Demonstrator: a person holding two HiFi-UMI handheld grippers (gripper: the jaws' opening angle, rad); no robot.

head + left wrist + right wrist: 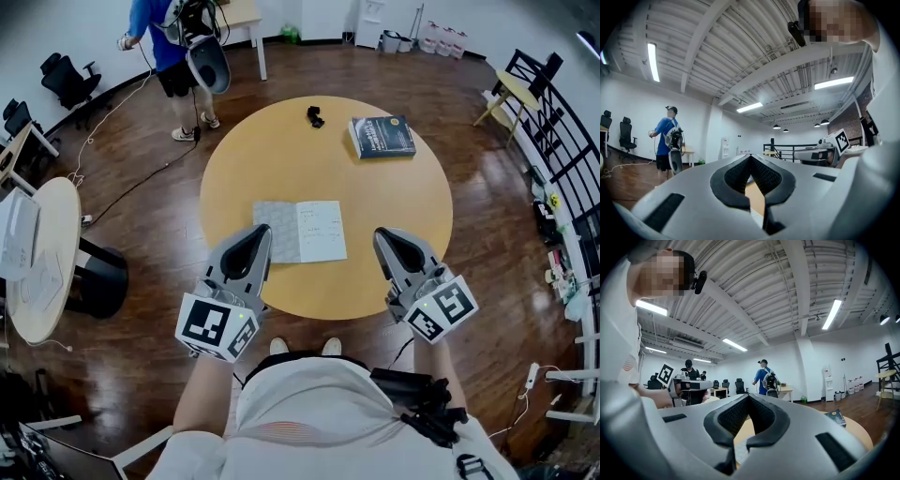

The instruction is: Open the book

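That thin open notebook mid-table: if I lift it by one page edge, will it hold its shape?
Probably not: the notebook looks thin and lies flat open, so it would likely sag. It seems light, so a push should slide it easily across the smooth table. A single page might lift alone.

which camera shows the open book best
The head view: the book lies open on the round table, both pages showing. The two gripper views catch at most a sliver of page between their jaws.
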